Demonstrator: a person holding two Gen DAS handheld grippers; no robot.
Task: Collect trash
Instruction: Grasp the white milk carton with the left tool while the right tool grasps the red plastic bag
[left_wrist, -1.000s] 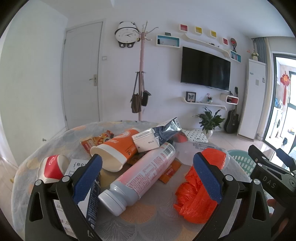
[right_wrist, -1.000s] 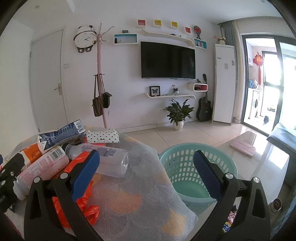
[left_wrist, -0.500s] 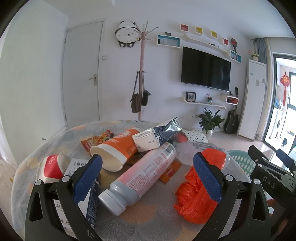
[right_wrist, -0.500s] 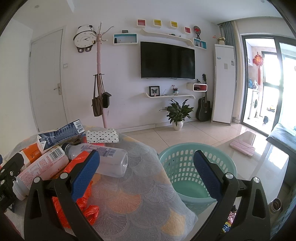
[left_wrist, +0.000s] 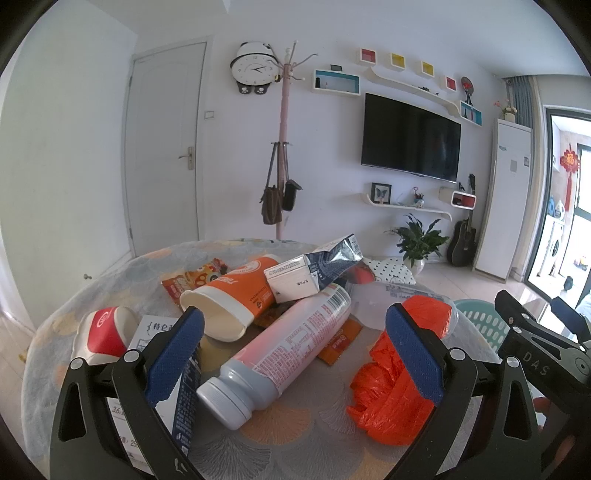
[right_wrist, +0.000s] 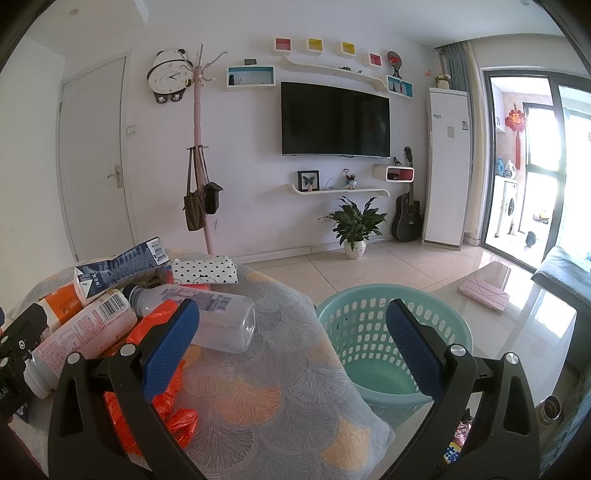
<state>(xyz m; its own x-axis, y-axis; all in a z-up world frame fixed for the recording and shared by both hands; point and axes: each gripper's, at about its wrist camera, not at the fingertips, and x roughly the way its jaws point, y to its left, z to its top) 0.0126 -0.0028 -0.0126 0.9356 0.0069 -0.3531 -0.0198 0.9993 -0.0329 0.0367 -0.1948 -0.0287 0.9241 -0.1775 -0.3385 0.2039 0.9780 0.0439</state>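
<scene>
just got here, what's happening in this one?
Trash pickup, not started yet. Both grippers are open and hold nothing. The left gripper hovers over the pile on the table: a pink-labelled bottle, an orange cup, a milk carton and a crumpled orange bag. The right gripper points past the table edge, between a clear bottle and the teal basket on the floor, which looks empty.

"DAS" on the right gripper body, "36" on a white paper box at the table's left edge
</scene>
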